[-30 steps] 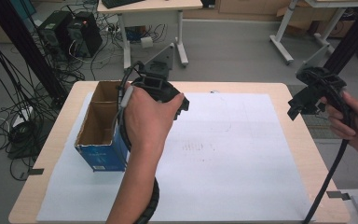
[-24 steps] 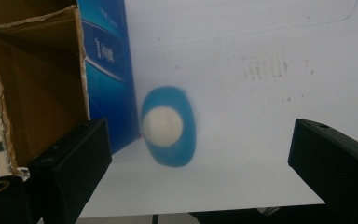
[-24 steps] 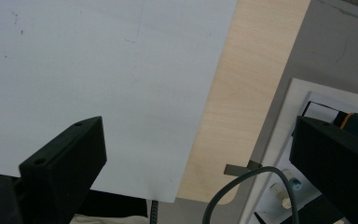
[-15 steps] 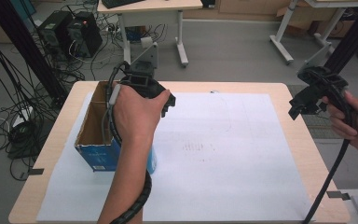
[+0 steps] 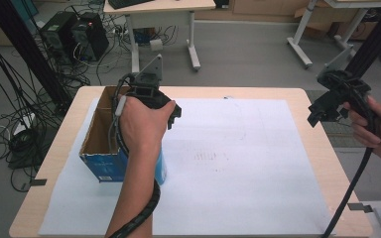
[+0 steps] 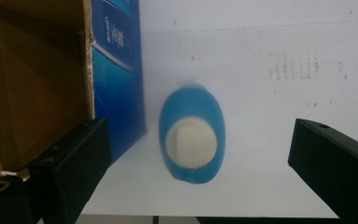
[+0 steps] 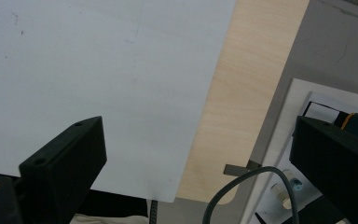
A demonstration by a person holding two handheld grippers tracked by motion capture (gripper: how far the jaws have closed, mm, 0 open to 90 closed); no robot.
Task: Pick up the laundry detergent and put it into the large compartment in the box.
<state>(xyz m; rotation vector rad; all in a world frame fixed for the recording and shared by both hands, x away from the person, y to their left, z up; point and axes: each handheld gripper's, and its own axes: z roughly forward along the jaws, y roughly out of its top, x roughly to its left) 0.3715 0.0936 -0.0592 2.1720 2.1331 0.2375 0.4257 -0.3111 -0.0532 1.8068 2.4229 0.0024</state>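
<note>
A blue bottle with a white cap (image 6: 192,135) stands upright on the white sheet, seen from straight above in the left gripper view. It stands right next to the blue wall of an open cardboard box (image 6: 116,70). My left gripper (image 6: 200,137) hangs over the bottle, open, with one jaw on each side and well clear of it. In the high view the left gripper (image 5: 164,110) points down, and the hand hides most of the bottle (image 5: 160,167) beside the box (image 5: 95,141). My right gripper (image 5: 322,111) is held above the table's right edge, open, and its jaws (image 7: 200,135) hold nothing.
A large white paper sheet (image 5: 258,163) covers most of the wooden table (image 5: 322,148). Beyond the far edge are another desk (image 5: 158,10), computer towers (image 5: 74,34) and cables on the floor. A white board with small items (image 7: 307,121) lies below the table's right edge.
My left gripper has shifted left, closer to the box, and now sits over the bottle. The right gripper has barely moved.
</note>
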